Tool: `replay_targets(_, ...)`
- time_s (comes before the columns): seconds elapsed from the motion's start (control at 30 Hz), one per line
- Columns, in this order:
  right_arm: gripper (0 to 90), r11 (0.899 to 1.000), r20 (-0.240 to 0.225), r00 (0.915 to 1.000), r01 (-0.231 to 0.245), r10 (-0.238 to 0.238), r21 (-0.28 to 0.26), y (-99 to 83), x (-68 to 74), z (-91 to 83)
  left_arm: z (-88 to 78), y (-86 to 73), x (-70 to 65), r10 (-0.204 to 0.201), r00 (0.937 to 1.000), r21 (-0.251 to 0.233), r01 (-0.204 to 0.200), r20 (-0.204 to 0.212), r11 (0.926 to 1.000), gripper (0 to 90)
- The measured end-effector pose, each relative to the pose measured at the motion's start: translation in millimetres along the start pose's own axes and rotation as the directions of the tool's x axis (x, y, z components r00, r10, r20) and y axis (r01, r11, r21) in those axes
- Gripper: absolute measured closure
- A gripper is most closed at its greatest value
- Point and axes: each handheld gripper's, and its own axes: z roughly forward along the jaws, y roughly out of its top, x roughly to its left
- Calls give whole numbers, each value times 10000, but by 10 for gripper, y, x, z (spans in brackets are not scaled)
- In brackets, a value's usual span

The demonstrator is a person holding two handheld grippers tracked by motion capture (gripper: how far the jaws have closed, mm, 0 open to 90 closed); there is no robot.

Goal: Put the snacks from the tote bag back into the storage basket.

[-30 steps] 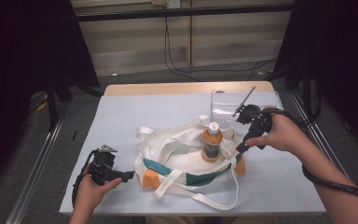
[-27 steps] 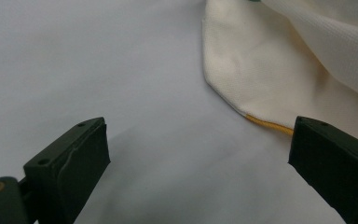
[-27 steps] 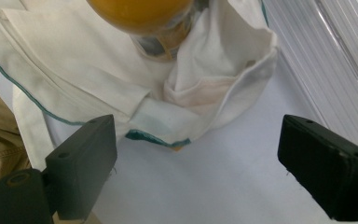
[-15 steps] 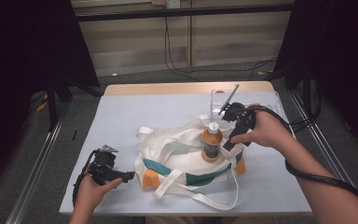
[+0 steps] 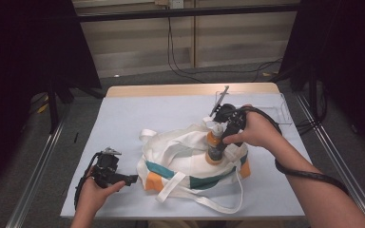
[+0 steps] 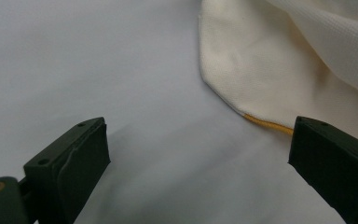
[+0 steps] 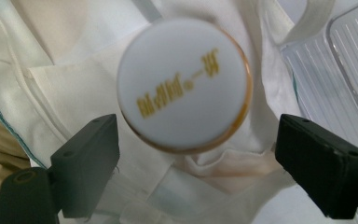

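- Your left gripper (image 5: 132, 179) rests at the near left of the table (image 5: 138, 114), pointing right at the cloth bag (image 5: 190, 161). Its jaws stand wide apart with nothing between them; the left gripper view shows bare table under them and the bag's cream corner just beyond the right jaw.
- The bag lies crumpled in the middle of the table, white with teal and orange patches, its straps trailing toward the near edge.
- The bottle (image 5: 215, 145) stands upright on the bag, right of its centre, white cap (image 7: 184, 84) up.
- Your right gripper (image 5: 221, 130) hangs over the bottle. Its jaws have just been closing but are wide, one on each side of the cap, not pressing it.
- A clear tray (image 5: 271, 102) sits at the far right.
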Motion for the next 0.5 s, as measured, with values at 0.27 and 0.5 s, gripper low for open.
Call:
replay_targets(0.27, 179, 9998, -87, 9997, 210, -210, -41, 106, 20, 50, -8, 11, -9, 124, 9999, 5, -124, 0, 9999, 47)
replay_targets(0.5, 242, 9992, -115, 9991, 396, -396, -40, 176, 40, 97, -22, 20, -28, 146, 9999, -44, -146, -2, 9999, 47)
